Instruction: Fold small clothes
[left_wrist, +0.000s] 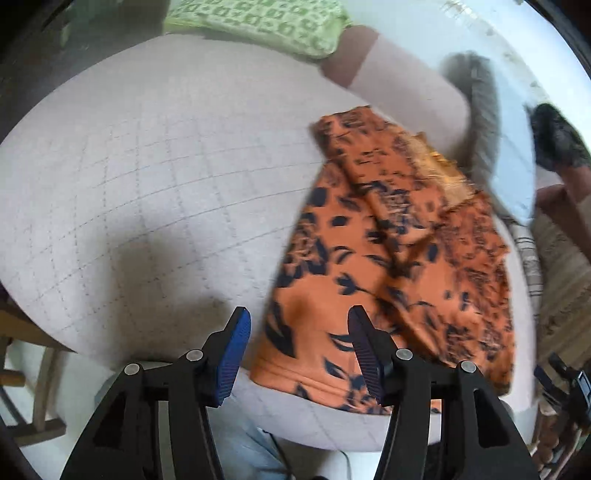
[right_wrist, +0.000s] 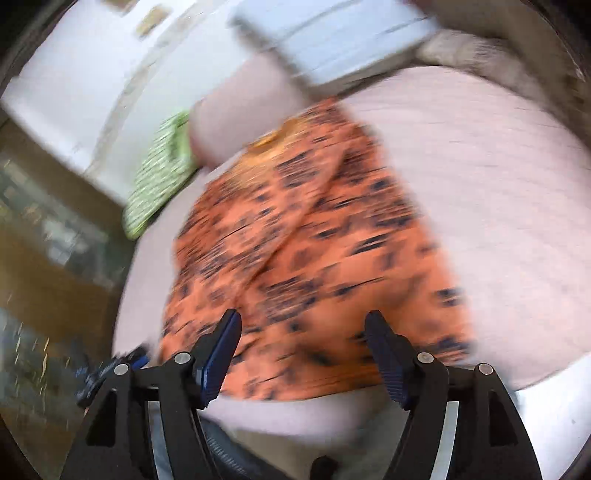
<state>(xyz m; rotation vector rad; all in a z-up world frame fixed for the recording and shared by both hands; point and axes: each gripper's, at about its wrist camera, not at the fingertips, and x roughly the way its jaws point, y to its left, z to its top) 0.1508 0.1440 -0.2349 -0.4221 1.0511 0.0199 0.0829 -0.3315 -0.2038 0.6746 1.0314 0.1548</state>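
An orange garment with a dark floral print (left_wrist: 391, 258) lies partly folded on a pale quilted cushion (left_wrist: 155, 177). In the left wrist view it fills the right half, with a yellow inner band near its far end. My left gripper (left_wrist: 299, 321) hangs open above the garment's near left edge, with nothing between its blue pads. The right wrist view is blurred by motion. There the same garment (right_wrist: 314, 251) lies ahead and below, and my right gripper (right_wrist: 303, 325) stands open over its near edge, holding nothing.
A green patterned cushion (left_wrist: 258, 26) lies at the far edge of the quilted cushion (right_wrist: 480, 184). A grey furry thing (left_wrist: 476, 110) and a dark one (left_wrist: 557, 140) sit at the right. Wooden chair legs (left_wrist: 40, 387) and floor show at the lower left.
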